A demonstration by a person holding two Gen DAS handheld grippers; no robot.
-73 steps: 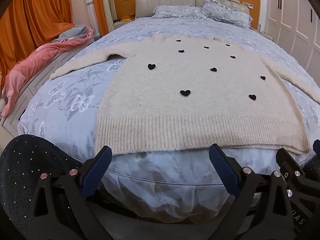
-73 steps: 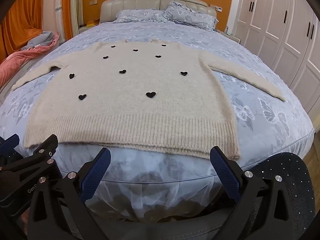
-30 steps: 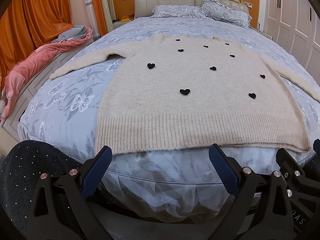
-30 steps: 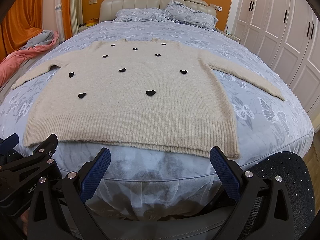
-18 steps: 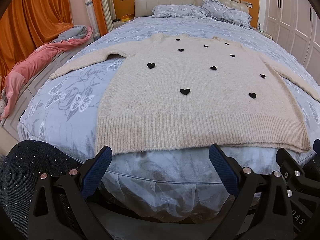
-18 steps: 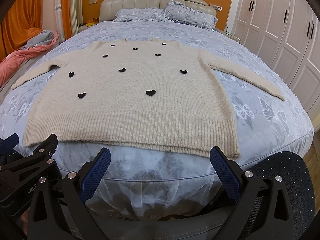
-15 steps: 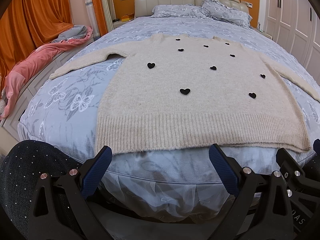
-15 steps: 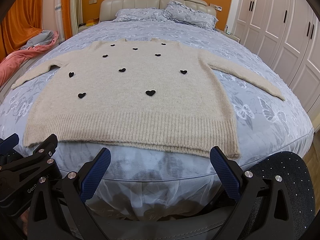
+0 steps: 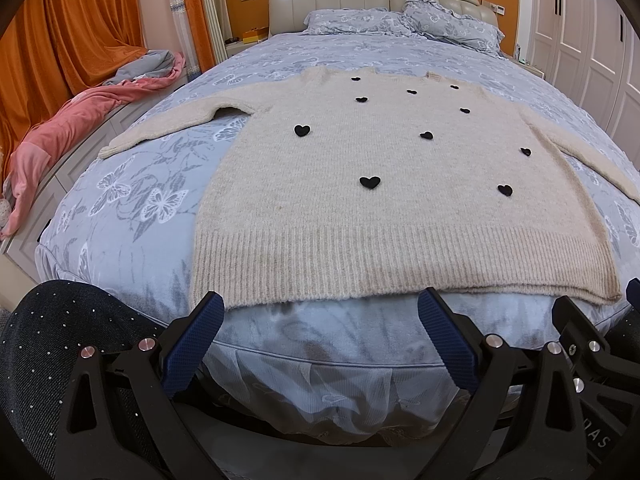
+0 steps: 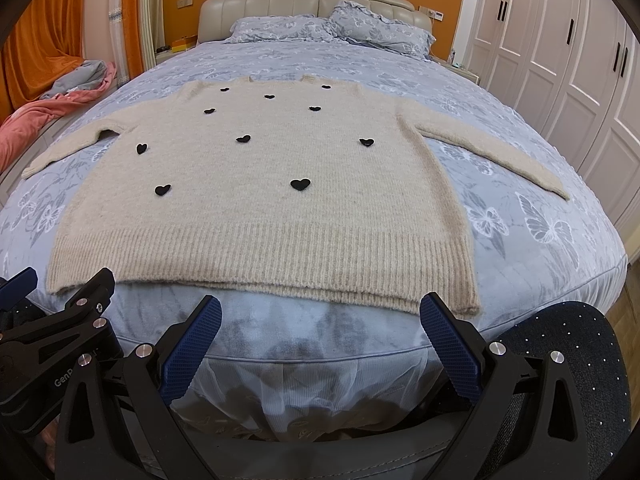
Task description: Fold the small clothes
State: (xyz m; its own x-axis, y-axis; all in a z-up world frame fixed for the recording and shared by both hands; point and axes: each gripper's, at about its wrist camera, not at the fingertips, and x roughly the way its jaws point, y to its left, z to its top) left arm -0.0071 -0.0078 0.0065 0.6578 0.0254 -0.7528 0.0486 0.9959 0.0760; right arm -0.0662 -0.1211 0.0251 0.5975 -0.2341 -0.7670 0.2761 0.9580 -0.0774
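Note:
A cream knitted sweater (image 9: 384,208) with several black hearts lies flat and face up on the bed, both sleeves spread out; it also shows in the right wrist view (image 10: 264,200). Its ribbed hem lies along the near edge of the bed. My left gripper (image 9: 320,312) is open and empty, just short of the hem toward its left side. My right gripper (image 10: 320,316) is open and empty, just short of the hem toward its right side. Each gripper shows at the edge of the other's view.
The bed (image 9: 132,208) has a blue butterfly cover and pillows (image 9: 400,26) at the headboard. A pink and grey blanket (image 9: 80,120) lies on a bench at the left. White wardrobe doors (image 10: 560,60) stand at the right. My knees in dark speckled trousers (image 9: 52,344) flank the grippers.
Both grippers have risen or crept forward very slightly, so the sweater sits a touch higher in view. Nothing was taken hold of.

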